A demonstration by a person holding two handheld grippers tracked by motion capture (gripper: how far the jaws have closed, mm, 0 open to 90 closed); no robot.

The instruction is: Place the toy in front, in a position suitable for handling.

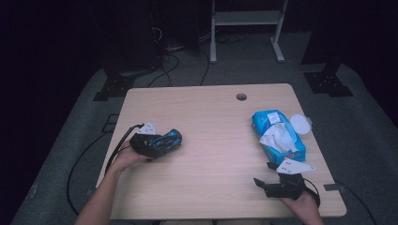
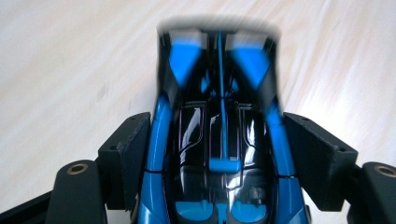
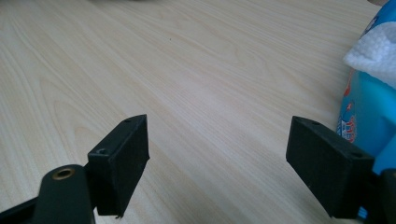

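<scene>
On the bench's (image 1: 211,154) left side, a blue and black toy car (image 1: 164,140) sits clamped between the left gripper's (image 1: 157,143) jaws, the forearm angling in from below. The left gripper view shows each jaw pressed against the car's flanks, nose pointing away. Far right of the car, the right gripper (image 1: 265,176) rests with jaws wide apart, holding nothing, just beside a blue tissue pack (image 1: 278,136).

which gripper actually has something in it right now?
The left gripper: its fingers are closed on both sides of the blue and black toy car. The right gripper is open over bare table, beside the wipes pack.
</scene>
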